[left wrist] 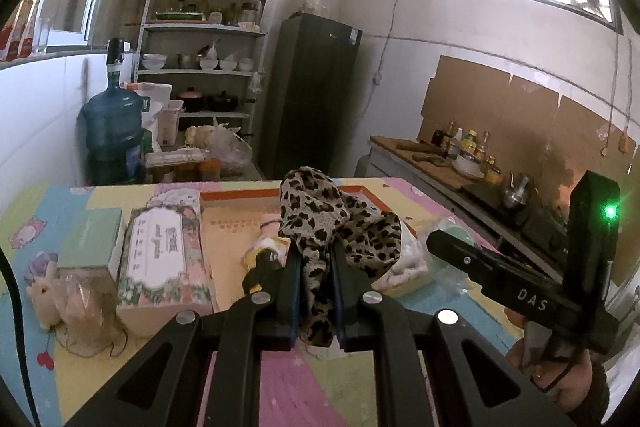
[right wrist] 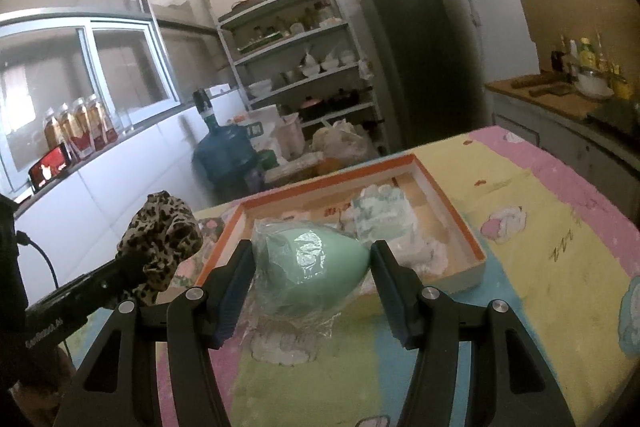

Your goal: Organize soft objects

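Note:
My left gripper [left wrist: 316, 259] is shut on a leopard-print cloth [left wrist: 320, 219] and holds it up above the table, in front of an orange-rimmed shallow box [left wrist: 240, 195]. The cloth also shows in the right wrist view [right wrist: 160, 239]. My right gripper [right wrist: 312, 259] stands wide around a mint green egg-shaped soft object in clear plastic wrap [right wrist: 308, 271], just in front of the box [right wrist: 452, 203]; the pads sit at its sides, contact unclear. White and pale green soft items [right wrist: 384, 215] lie inside the box.
On the cartoon-print table cover [left wrist: 280, 379], a floral tissue box [left wrist: 160, 259], a green box [left wrist: 92, 239] and a small plush with hair [left wrist: 60, 299] lie at the left. A yellow and black soft item [left wrist: 264, 255] lies in the box. Shelves, fridge and counter stand beyond.

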A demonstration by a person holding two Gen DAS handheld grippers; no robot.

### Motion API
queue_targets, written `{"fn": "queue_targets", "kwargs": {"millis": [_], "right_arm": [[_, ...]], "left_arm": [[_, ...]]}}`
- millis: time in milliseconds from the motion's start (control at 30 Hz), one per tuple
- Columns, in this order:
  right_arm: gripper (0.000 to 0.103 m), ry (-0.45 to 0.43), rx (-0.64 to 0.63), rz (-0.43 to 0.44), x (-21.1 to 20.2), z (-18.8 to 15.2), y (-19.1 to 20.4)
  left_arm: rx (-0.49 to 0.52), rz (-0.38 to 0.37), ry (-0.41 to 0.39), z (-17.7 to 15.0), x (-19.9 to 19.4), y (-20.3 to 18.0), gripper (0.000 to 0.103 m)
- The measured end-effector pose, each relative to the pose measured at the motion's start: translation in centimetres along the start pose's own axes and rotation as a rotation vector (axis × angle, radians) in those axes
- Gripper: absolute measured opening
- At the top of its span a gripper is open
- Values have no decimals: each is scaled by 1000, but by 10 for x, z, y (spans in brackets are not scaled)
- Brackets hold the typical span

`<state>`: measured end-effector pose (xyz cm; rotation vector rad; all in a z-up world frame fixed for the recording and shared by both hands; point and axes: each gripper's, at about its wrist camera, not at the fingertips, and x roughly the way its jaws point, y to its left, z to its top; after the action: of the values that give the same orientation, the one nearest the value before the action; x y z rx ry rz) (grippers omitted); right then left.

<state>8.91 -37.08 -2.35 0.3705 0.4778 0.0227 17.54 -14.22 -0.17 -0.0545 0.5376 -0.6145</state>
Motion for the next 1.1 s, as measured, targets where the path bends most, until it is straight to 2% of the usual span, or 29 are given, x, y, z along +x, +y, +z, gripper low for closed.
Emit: {"fn": "queue_targets", "kwargs": {"millis": [267, 433, 867, 1100], "right_arm": [[61, 11, -22, 40, 17, 27, -4], [61, 14, -69, 26, 31, 51, -8], [61, 68, -130, -12, 84, 106, -38], [61, 109, -129, -18, 112, 114, -52]], "left_arm": [[12, 4, 14, 24, 22, -1, 14], [31, 23, 29, 41, 41, -4, 14], [5, 19, 136, 65, 110, -3, 14], [-10, 7, 205, 66, 147, -4, 14]]}}
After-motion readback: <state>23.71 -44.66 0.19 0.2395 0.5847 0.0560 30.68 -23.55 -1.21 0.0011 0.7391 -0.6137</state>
